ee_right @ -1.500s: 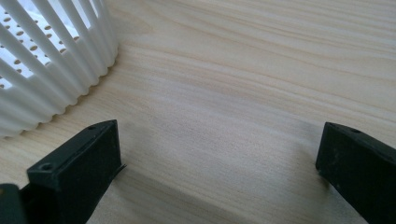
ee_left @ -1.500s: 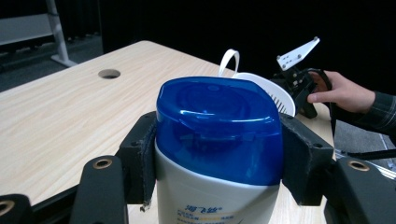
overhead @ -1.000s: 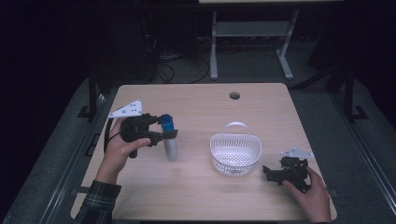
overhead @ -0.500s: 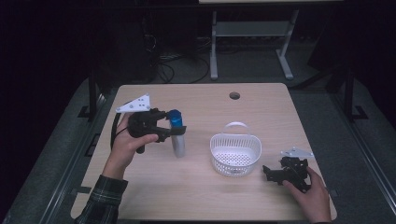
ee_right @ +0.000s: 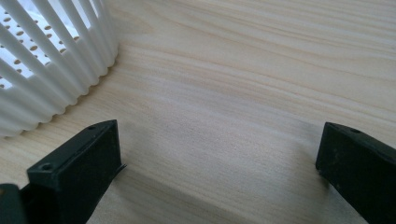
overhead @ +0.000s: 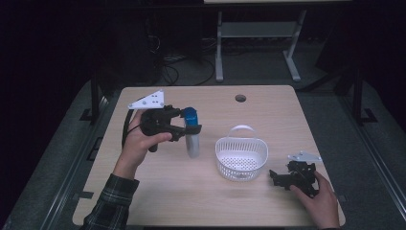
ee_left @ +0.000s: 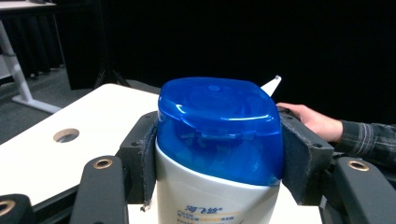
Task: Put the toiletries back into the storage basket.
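Note:
A white bottle with a blue cap [overhead: 192, 134] hangs upright above the table's left half, left of the white basket [overhead: 241, 154]. My left gripper [overhead: 189, 126] is shut on it just under the cap. In the left gripper view the blue cap [ee_left: 219, 126] sits tight between the two padded jaws. My right gripper [overhead: 276, 178] rests low on the table at the front right, just right of the basket. Its jaws stand wide apart with bare wood between them [ee_right: 219, 172], and the basket's ribbed wall [ee_right: 51, 70] is at the upper left.
The wooden table [overhead: 210, 201] has a round cable hole [overhead: 240, 98] near its far edge. The basket has a raised white handle [overhead: 242, 129]. Dark floor, cables and a metal stand leg [overhead: 219, 52] lie beyond the table.
My left gripper has carried the bottle to the right, toward the basket, and lifted it slightly. The right gripper has stayed in place.

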A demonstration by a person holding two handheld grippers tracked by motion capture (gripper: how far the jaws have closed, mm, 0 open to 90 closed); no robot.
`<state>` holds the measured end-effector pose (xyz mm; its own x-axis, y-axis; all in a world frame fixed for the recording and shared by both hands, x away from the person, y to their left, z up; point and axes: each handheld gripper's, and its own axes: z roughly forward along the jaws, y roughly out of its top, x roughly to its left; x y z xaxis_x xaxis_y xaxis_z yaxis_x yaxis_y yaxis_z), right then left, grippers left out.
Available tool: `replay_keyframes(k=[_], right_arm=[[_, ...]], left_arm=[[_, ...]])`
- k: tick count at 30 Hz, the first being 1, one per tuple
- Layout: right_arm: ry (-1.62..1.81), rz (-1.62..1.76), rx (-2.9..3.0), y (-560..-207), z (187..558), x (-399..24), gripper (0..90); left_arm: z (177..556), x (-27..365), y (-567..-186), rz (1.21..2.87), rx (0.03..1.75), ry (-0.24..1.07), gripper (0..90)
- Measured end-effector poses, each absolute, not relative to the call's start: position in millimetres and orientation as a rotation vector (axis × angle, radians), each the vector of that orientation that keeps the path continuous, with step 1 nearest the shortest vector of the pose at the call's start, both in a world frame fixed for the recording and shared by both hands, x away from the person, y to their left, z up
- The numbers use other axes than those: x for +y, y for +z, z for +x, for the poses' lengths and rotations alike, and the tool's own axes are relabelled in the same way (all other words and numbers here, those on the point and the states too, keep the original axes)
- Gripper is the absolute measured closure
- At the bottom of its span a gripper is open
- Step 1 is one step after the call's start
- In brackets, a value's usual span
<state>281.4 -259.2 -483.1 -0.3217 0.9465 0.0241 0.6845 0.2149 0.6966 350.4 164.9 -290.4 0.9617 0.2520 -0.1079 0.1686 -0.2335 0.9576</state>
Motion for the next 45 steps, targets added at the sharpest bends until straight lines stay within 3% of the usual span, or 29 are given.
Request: replay_keyframes(k=[24, 45], right_arm=[[0.868, 1.51, 2.087, -483, 281, -259, 0.0], [0.868, 1.509, 2.087, -483, 281, -259, 0.0]], left_arm=[[356, 112, -284, 1.793, 0.232, 0.023, 37.7], [365, 81, -305, 1.809, 0.202, 0.009, 37.7]])
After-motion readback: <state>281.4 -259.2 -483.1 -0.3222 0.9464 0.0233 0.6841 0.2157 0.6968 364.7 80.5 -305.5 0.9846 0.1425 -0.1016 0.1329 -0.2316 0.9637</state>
